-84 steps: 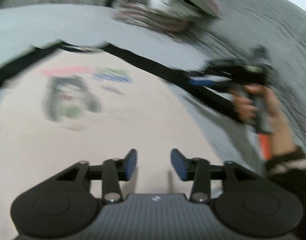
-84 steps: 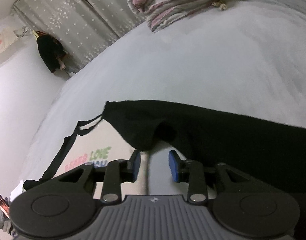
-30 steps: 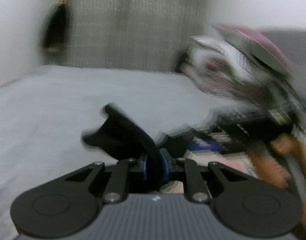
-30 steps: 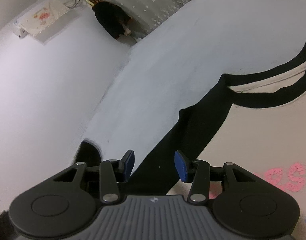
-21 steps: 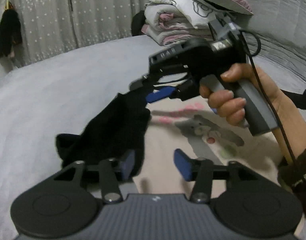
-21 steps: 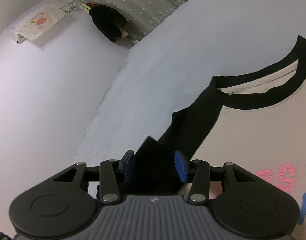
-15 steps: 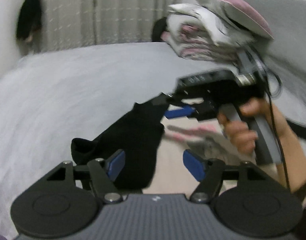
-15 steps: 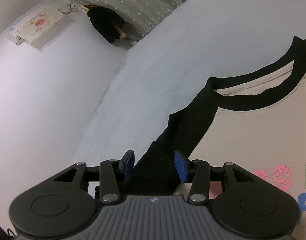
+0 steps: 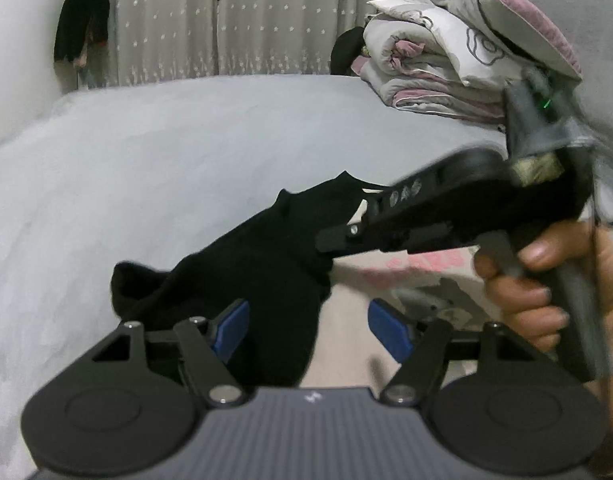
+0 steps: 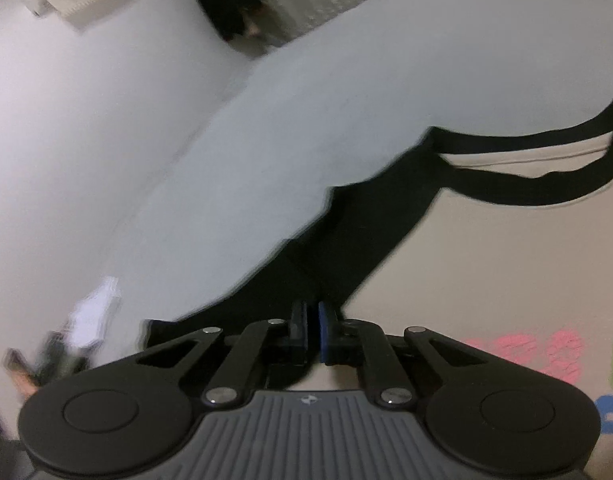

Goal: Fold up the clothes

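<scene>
your shirt [image 9: 346, 312] lies on the bed [image 9: 166, 160], limp and light. right gripper [image 10: 312, 334] seems pinched on its black sleeve [image 10: 346, 236]; left gripper [image 9: 308, 330] spread. grip hems, not mid-cloth.

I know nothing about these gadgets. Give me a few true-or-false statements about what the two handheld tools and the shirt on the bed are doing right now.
1. The right tool is shut on the shirt's black sleeve. True.
2. The left tool is clamped tight. False: its blue pads stand wide apart.
3. The beige shirt with black sleeves lies on a grey bed. True.
4. The folded quilts sit on the floor. False: they are stacked on the bed.
</scene>
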